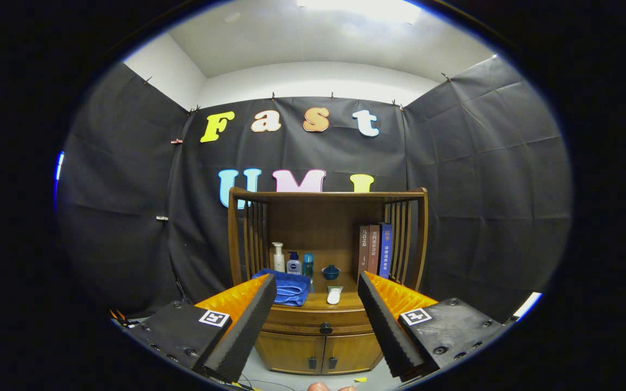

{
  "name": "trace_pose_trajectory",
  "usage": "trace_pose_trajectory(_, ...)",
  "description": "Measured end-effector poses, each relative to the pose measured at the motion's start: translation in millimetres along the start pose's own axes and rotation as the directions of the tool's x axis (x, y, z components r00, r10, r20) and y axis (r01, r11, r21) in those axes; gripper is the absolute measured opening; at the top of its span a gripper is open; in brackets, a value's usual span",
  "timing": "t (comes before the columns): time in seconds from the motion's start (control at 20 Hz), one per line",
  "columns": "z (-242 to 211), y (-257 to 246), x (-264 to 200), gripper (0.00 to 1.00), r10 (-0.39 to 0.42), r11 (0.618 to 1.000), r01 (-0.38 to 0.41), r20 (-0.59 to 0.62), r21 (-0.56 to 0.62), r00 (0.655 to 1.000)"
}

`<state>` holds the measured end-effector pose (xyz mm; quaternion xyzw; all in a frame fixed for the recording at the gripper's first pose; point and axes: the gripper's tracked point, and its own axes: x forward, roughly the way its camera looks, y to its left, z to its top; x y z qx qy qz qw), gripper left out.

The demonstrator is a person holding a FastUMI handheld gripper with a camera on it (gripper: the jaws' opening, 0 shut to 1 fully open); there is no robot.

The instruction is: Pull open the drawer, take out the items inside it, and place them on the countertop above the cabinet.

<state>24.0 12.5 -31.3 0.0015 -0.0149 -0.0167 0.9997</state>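
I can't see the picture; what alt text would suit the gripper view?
An open claw points at a wooden cabinet some way ahead, its drawer shut. On the countertop lie a blue towel, bottles, a small pot and books.

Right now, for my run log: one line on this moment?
stage: approach | gripper: open, holding nothing | wooden cabinet drawer: closed, ahead between fingers | folded blue towel: on countertop

Towel (287, 287) left of spoon (334, 295) on countertop (345, 301), above drawer (321, 321).
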Motion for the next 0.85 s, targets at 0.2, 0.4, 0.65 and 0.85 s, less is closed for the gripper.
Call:
trace_pose_trajectory(0.2, -2, 7, -3, 0.98, 0.011, 1.000, -0.011, -0.009, -0.007, 1.000)
trace_pose_trajectory(0.4, -1, 9, -5, 0.98, 0.018, 1.000, -0.018, -0.001, 0.006, 1.000)
trace_pose_trajectory(0.65, 3, -3, -6, 0.98, -0.009, 1.000, 0.009, 0.013, 0.010, 1.000)
trace_pose_trajectory(0.85, 1, -10, -5, 0.98, -0.025, 0.999, 0.025, 0.004, 0.020, 1.000)
